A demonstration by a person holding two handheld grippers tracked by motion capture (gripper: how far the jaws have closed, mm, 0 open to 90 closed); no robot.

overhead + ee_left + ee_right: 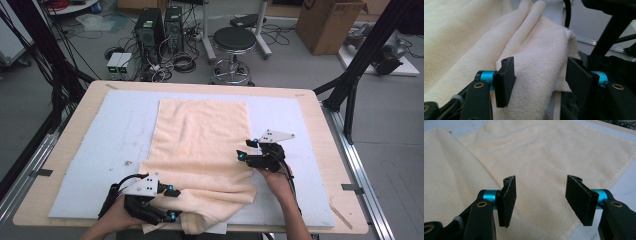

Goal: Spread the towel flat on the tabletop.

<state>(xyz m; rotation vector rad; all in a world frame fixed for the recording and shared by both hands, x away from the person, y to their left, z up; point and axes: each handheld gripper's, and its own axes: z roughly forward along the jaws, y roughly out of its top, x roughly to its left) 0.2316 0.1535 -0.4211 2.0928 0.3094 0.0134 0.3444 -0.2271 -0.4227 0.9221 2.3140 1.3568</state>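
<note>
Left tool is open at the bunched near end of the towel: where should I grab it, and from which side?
Judging from the pictures, take the raised fold of the towel that stands between the open jaws of the left tool. Come in level from the table's near edge, one jaw on each flank. The fold stands up thick there; farther up the table the cloth lies flat and offers no ridge to pinch.

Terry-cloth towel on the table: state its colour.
Pale cream-peach towel, plain; clearest in the high view.

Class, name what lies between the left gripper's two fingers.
A bunched fold of the towel, seen in the left gripper view; the fingers stand open around it.
</note>
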